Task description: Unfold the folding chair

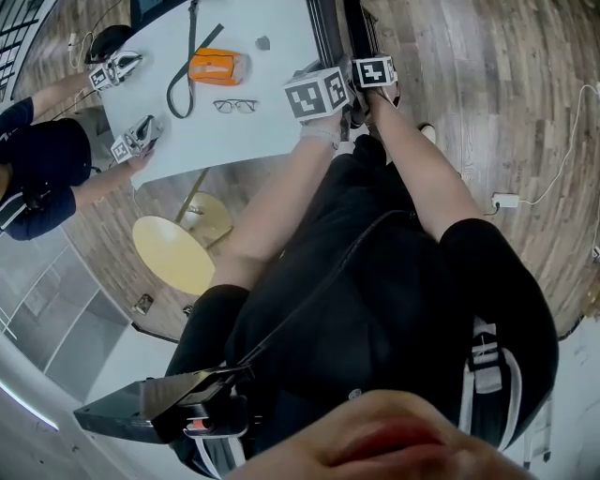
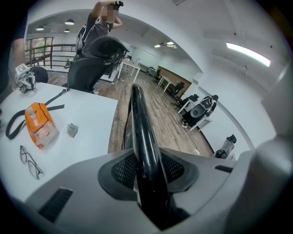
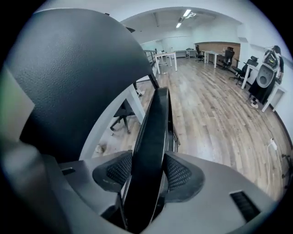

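Left gripper (image 1: 333, 77) and right gripper (image 1: 367, 58), each topped by its cube of square markers, reach out side by side at the end of the person's bare arms in the head view. They meet the folding chair (image 1: 354, 28), a thin black metal frame that stands as one dark band on the wood floor just beside the end of the white rectangular table (image 1: 272, 131). On that table lie an orange fabric pouch (image 1: 217, 66), a pair of thin-rimmed glasses (image 1: 234, 106) and a dark looped strap (image 1: 183, 70), none of them part of the job. From the left gripper view, a glossy black round tube (image 2: 139, 128) of the frame runs straight up between the two mesh pads, which pinch it from both sides. From the right gripper view, a flat black bar (image 3: 153, 137) of the same frame stands between the jaws, with both pads pressed against it, so this gripper is clamped too. To my eye, only the taking hold is done: both grips are on, yet the frame parts lie close together and no seat or legs stand out anywhere. Everything that counts is still to come, I would say: drawing the two held parts apart, swinging the seat down, and setting the chair on its feet.
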